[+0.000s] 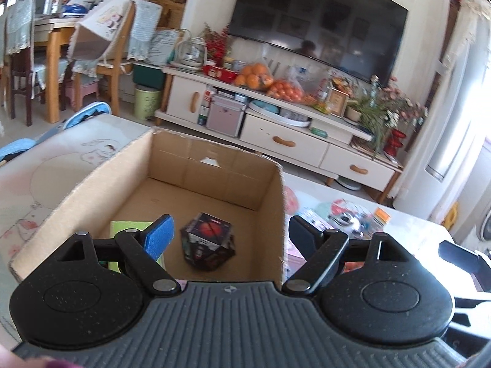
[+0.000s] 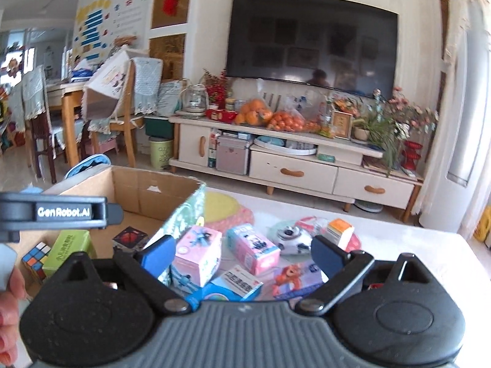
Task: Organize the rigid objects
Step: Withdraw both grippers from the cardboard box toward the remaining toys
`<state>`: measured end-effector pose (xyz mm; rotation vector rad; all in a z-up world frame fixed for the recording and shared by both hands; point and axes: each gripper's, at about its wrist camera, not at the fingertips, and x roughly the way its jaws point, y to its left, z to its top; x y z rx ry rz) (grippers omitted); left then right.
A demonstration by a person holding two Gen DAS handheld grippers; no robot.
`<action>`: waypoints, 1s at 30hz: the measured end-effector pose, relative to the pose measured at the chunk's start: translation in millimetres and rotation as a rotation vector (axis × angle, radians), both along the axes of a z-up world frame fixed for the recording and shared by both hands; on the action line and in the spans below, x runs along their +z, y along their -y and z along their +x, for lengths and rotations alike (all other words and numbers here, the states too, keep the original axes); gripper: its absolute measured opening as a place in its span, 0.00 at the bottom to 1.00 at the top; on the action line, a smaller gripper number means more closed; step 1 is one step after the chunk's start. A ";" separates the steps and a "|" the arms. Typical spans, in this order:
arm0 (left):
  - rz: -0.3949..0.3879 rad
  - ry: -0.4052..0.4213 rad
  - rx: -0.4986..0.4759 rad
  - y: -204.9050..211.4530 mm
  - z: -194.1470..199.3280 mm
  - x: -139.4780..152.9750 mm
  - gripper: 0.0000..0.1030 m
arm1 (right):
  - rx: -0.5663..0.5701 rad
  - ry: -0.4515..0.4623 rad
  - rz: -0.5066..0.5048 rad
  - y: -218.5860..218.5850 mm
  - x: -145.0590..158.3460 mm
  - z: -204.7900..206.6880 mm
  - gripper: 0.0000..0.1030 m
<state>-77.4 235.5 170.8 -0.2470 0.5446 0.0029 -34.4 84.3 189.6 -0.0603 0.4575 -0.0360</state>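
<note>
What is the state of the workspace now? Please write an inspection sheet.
Surface: table with printed cover.
Job's things: cardboard box holds dark puzzle cube, green box, Rubik's cube; pink box, pink carton, toy camera, orange-topped box lie outside.
Clutter: flat packets on the table.
Grippers: left gripper open, above the box; right gripper open, empty.
Cables: nothing seen.
Surroundings: television, cabinet, oranges.

The left wrist view looks down from close above the cardboard box point(image 1: 196, 184), facing the television point(image 1: 319, 27) at 12 o'clock. The right wrist view sits just to its right, low over the tabletop point(image 2: 399, 245) — both share box, television and cabinet point(image 2: 294, 165).
</note>
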 end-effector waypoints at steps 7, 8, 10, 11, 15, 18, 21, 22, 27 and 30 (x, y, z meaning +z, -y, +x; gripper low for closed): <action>0.035 0.006 -0.066 15.1 -2.8 -5.0 0.99 | -0.042 -0.010 0.035 27.1 -8.5 -10.7 0.95; 0.038 0.007 -0.074 17.1 -4.3 -5.8 0.99 | -0.046 -0.013 0.038 29.8 -10.0 -11.5 0.95; 0.047 0.006 -0.088 21.4 -5.2 -7.5 0.99 | -0.055 -0.019 0.046 37.1 -13.0 -14.2 0.95; 0.053 0.005 -0.094 23.1 -5.2 -8.4 0.99 | -0.060 -0.022 0.050 39.8 -14.5 -14.8 0.95; 0.079 -0.002 -0.118 31.4 -5.1 -11.8 0.99 | -0.075 -0.031 0.061 51.6 -20.4 -18.3 0.95; 0.092 -0.008 -0.133 35.9 -6.0 -13.8 0.99 | -0.084 -0.035 0.067 57.6 -22.7 -19.0 0.95; 0.103 -0.009 -0.149 37.1 -7.7 -14.4 0.99 | -0.094 -0.037 0.073 64.5 -24.7 -19.5 0.95; 0.107 -0.009 -0.154 38.4 -8.4 -14.7 0.99 | -0.097 -0.037 0.075 67.1 -25.7 -20.6 0.95; 0.125 -0.011 -0.176 43.0 -8.8 -16.9 0.99 | -0.108 -0.043 0.077 75.4 -29.8 -22.8 0.95; 0.134 -0.016 -0.180 43.6 -8.0 -18.2 0.99 | -0.109 -0.048 0.077 81.2 -31.3 -22.3 0.95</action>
